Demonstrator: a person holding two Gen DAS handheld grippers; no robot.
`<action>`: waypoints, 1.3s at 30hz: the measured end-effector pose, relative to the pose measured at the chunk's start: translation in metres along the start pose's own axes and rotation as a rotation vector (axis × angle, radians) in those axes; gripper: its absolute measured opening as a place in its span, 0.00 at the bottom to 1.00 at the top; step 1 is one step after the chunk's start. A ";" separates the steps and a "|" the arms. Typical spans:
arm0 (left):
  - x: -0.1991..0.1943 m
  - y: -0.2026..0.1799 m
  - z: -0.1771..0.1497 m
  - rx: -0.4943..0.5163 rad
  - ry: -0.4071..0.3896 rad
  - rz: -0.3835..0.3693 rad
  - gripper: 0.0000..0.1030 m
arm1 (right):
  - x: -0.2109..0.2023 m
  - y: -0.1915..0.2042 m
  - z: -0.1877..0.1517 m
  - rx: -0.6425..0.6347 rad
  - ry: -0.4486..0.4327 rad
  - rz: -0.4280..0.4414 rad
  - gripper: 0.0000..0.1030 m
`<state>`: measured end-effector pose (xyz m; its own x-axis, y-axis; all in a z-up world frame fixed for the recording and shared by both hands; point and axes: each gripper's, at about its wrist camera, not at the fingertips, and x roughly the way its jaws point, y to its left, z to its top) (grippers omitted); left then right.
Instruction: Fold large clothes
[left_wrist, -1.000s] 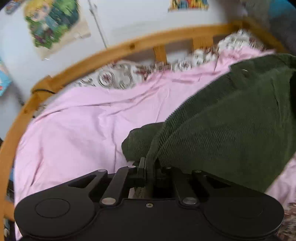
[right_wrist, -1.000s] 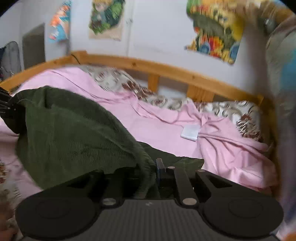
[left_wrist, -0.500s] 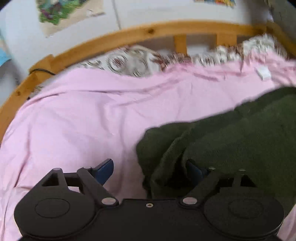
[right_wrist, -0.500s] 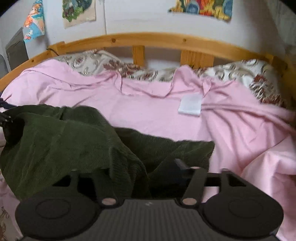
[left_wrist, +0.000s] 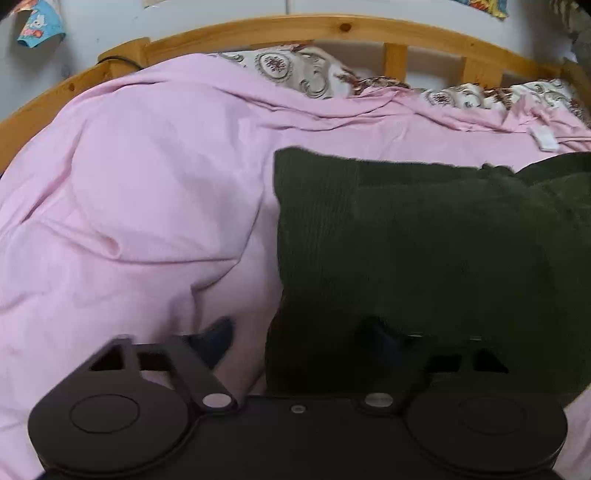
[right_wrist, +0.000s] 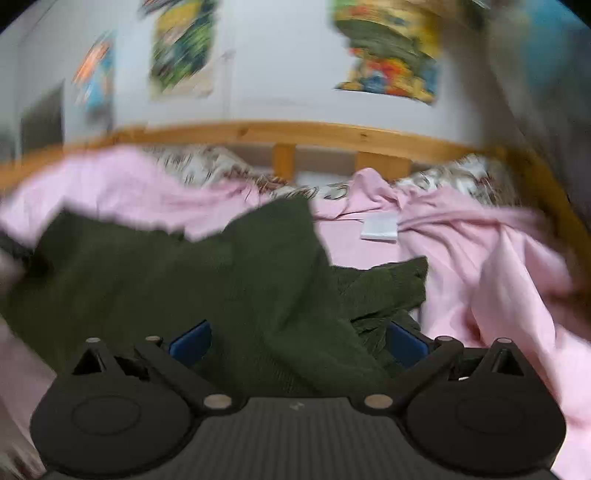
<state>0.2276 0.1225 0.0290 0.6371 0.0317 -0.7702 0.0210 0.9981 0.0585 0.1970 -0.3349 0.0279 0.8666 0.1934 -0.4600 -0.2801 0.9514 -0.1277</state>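
Nearest the headboard's opposite end, the left gripper (left_wrist: 299, 343) has its jaws released but closing, with the near edge of the green garment (left_wrist: 424, 236) lying between them, unpressed. The right gripper (right_wrist: 299, 339) has its jaws spread and opening, loose green cloth between them. The garment lies on the pink duvet (left_wrist: 147, 206), short of the wooden headboard (left_wrist: 332, 26). One fold looks laid; its far end by the headboard is bunched and seems to need squaring.
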 end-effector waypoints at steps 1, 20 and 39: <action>0.000 0.001 0.000 -0.014 -0.008 -0.015 0.51 | 0.003 0.000 0.001 0.000 -0.006 -0.007 0.88; -0.002 0.016 0.006 -0.159 -0.061 -0.036 0.32 | 0.012 -0.085 -0.010 0.505 -0.034 -0.118 0.43; 0.039 -0.041 0.034 -0.069 -0.208 0.059 0.96 | 0.070 -0.062 0.010 0.111 -0.017 -0.513 0.94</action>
<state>0.2780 0.0815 0.0179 0.7807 0.0854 -0.6190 -0.0689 0.9963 0.0504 0.2792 -0.3784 0.0119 0.8878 -0.3008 -0.3484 0.2266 0.9444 -0.2381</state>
